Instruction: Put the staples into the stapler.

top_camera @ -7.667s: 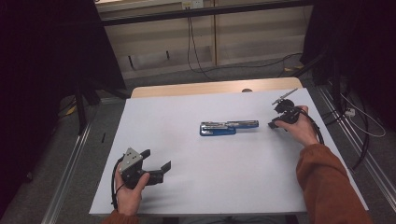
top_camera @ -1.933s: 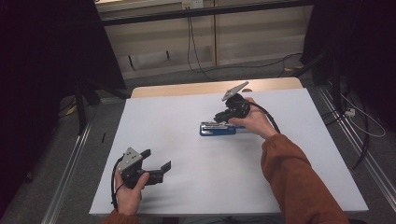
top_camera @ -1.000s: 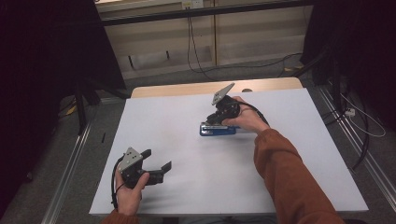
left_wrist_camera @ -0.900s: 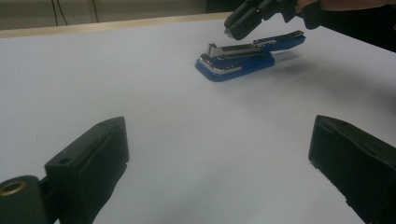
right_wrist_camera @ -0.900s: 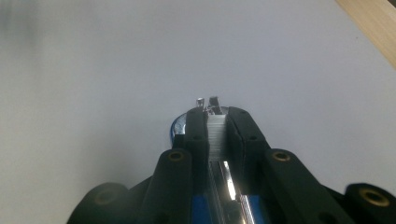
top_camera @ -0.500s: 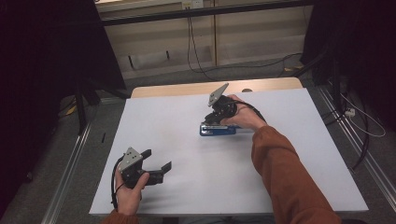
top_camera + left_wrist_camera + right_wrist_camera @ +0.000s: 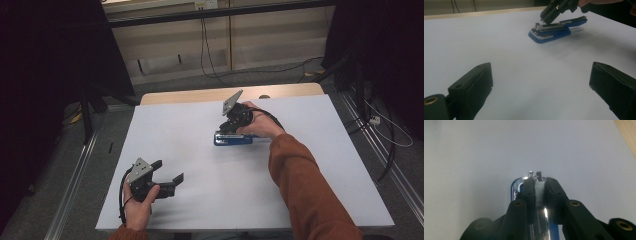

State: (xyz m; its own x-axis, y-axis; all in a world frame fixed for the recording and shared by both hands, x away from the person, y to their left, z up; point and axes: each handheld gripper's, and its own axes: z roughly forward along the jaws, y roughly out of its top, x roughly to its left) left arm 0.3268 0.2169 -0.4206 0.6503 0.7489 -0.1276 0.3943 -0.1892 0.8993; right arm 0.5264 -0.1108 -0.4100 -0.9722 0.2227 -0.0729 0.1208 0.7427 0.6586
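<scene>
Right gripper view has the blue stapler (image 7: 534, 195) pinched between the right tongs (image 7: 540, 191), narrow, pads on either side of its chrome top near the front end. The stapler lies mid-desk toward the far edge, long axis running left-right across the white desk (image 7: 200, 200), and the tongs come down on its left end from above. The right hand (image 7: 260, 124) is right on it; the left tongs (image 7: 167, 175) sit wide apart near the front-left corner, well away. Versus the oldest frame, the right hand has come in from the desk's right side onto the stapler; the left hasn't budged.
</scene>
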